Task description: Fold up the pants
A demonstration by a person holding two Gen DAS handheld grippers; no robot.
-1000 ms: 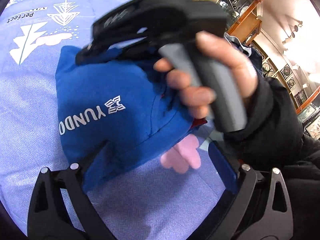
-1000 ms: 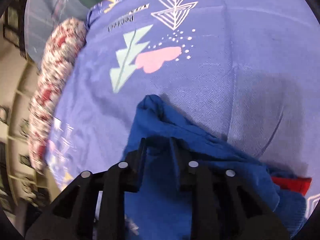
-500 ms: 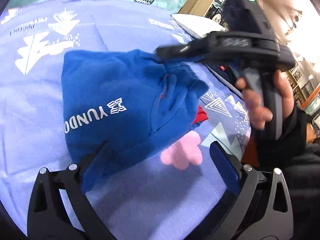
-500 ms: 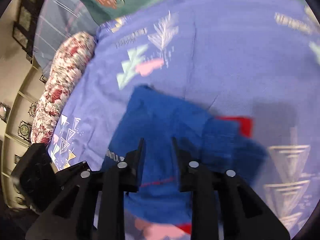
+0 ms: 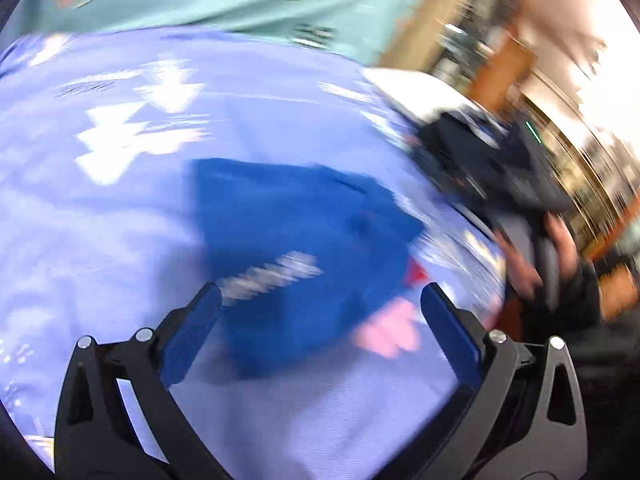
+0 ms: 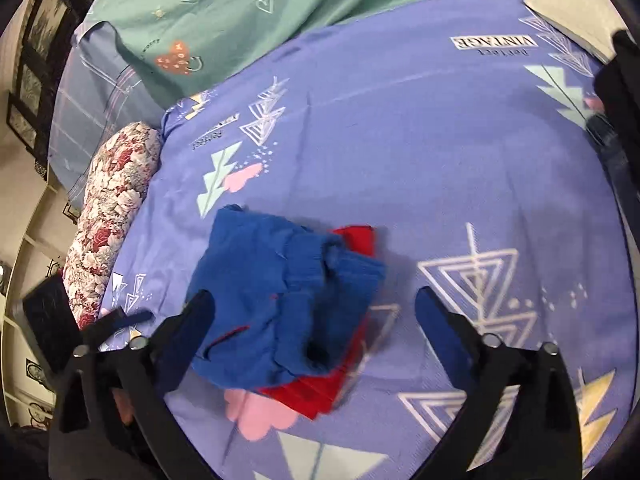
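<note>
Item: pants (image 6: 280,300), blue with a red lining, folded into a compact bundle. Location: on the bed, lying on the purple printed sheet (image 6: 420,152), at about 7 o'clock of centre in my right wrist view and just past centre in the blurred left one. The red layer pokes out at the bundle's 1 and 5 o'clock edges, so I judge the fold done but a little uneven.

Item: right claw (image 6: 312,304). State: released, its jaws having just been opening to full spread. The bundle shows between the fingers but the pads do not press it; it rests on the sheet by its own weight. I read this as letting go so the fold stays put.

Item: left claw (image 5: 320,308). State: released and empty, jaws wide, above the near edge of the pants without touching.

Item: floral bolster (image 6: 112,216), at 9 o'clock along the bed's side, well apart from the pants.

Item: green sheet (image 6: 248,12), at 12 o'clock, beyond the purple one.

Task status, by my judgement: essentially complete.
</note>
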